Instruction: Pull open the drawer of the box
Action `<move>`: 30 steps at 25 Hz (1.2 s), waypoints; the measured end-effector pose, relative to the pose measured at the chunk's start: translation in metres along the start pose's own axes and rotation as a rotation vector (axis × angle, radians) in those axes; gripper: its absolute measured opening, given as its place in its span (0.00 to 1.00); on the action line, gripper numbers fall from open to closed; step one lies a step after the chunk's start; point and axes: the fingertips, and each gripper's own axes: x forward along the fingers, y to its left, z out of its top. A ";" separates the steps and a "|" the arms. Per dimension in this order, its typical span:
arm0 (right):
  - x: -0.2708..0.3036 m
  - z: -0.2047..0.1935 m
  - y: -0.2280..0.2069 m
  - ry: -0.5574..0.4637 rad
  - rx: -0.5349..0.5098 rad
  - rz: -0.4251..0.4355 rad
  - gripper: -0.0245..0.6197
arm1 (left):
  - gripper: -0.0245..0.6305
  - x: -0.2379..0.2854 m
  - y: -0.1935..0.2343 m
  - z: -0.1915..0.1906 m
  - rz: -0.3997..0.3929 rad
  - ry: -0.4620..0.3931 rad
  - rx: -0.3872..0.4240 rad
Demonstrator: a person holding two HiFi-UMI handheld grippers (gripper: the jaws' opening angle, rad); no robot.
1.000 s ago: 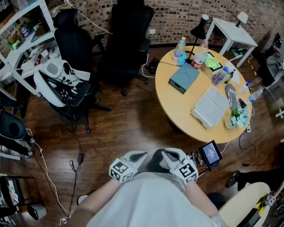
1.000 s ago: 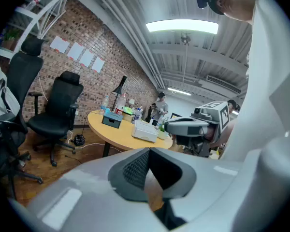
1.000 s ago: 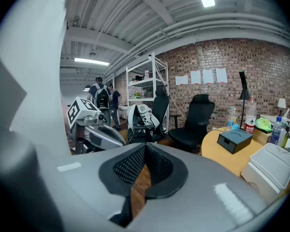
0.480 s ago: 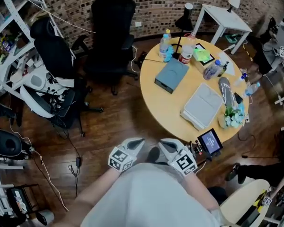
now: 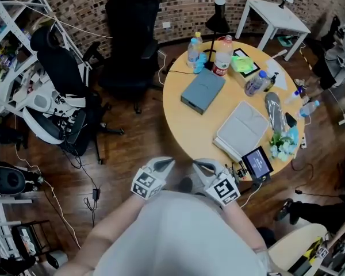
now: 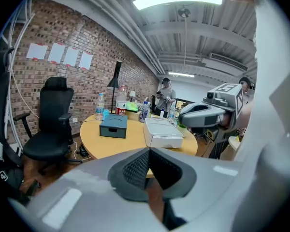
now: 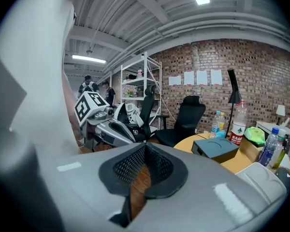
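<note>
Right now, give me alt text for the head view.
The left gripper and right gripper, jaws closed, hover near the person's body, short of a round table. The blue-grey box sits untouched on it, beside bottles.

In the head view the box (image 5: 202, 91) shows mostly its top, and its drawer front cannot be made out there. The hands that carry the left hand-held gripper (image 5: 168, 163) and the right hand-held gripper (image 5: 198, 164) lie hidden beneath the grippers' own bodies. Print on the red-labelled bottle (image 5: 221, 59) and the picture on the small screen (image 5: 257, 163) at the edge of the bench (image 5: 190, 125) are too small to read. A pale rounded surface (image 5: 296, 246) runs off the bottom border. In the left gripper view that gripper's own body hides the bench's near side.
</note>
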 end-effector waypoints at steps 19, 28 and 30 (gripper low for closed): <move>0.012 0.008 -0.047 0.012 0.010 -0.001 0.05 | 0.05 0.055 0.045 -0.013 0.057 0.188 0.161; 0.026 0.016 -0.080 0.047 0.012 -0.028 0.05 | 0.05 0.112 0.086 -0.011 0.018 0.241 0.238; 0.033 0.016 -0.088 0.066 0.008 -0.020 0.05 | 0.05 0.125 0.093 -0.009 -0.001 0.251 0.270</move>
